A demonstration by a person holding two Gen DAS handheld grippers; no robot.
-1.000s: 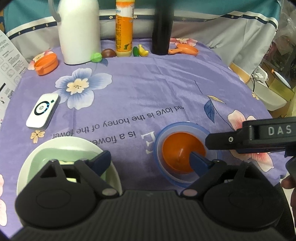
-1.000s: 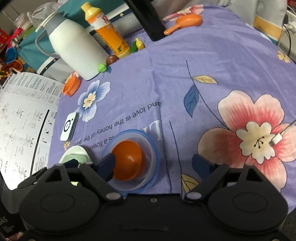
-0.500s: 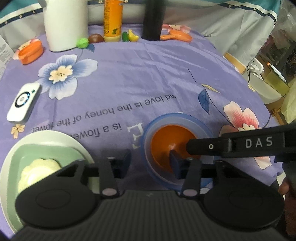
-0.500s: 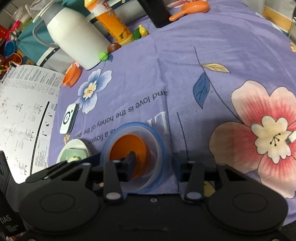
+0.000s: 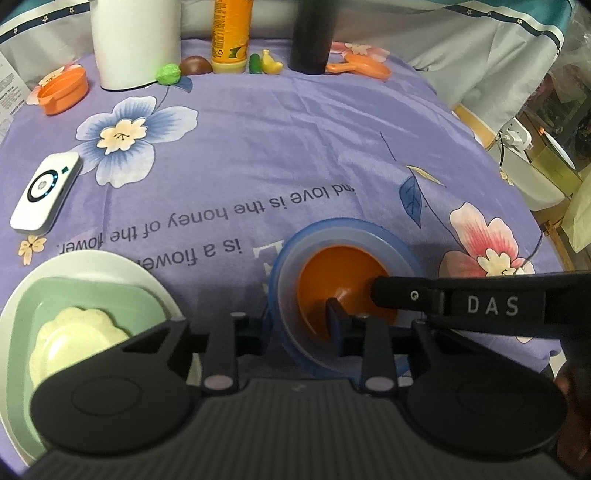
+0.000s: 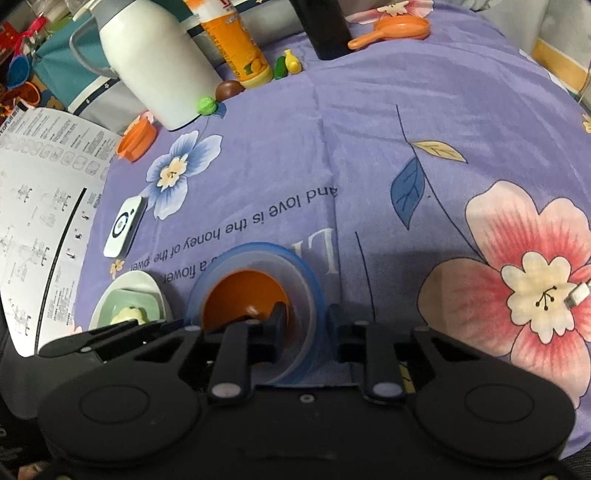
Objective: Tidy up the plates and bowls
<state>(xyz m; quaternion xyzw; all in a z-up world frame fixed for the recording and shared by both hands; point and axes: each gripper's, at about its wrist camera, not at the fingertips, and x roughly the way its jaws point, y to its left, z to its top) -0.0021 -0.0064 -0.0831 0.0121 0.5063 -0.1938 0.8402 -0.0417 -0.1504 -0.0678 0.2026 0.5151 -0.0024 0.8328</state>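
- Left wrist view: the blue-rimmed bowl sat on the purple floral tablecloth near its front edge, with an orange bowl nested inside it.
- The left gripper had closed most of the way across the blue bowl's near-left rim, one finger outside the wall and the other inside against the orange bowl; whether the pads actually pinched the wall could not be told.
- To the left lay a white plate carrying a pale green square dish, and in that a cream flower-shaped dish; the stack stood apart from the blue bowl.
- The right gripper's arm, marked DAS, reached in from the right over the bowl's rim.
- Open cloth stretched beyond the bowls up to a white jug, an orange bottle and a dark cylinder along the far edge; a white remote lay at the left.
- Right wrist view: the right gripper straddled the blue-rimmed bowl's right wall, narrowly parted, one finger inside by the orange bowl and one outside; firm contact was unclear.
- The plate stack sat left of it, beside a printed paper sheet.
- Bare cloth lay to the right, up to a white cable plug.
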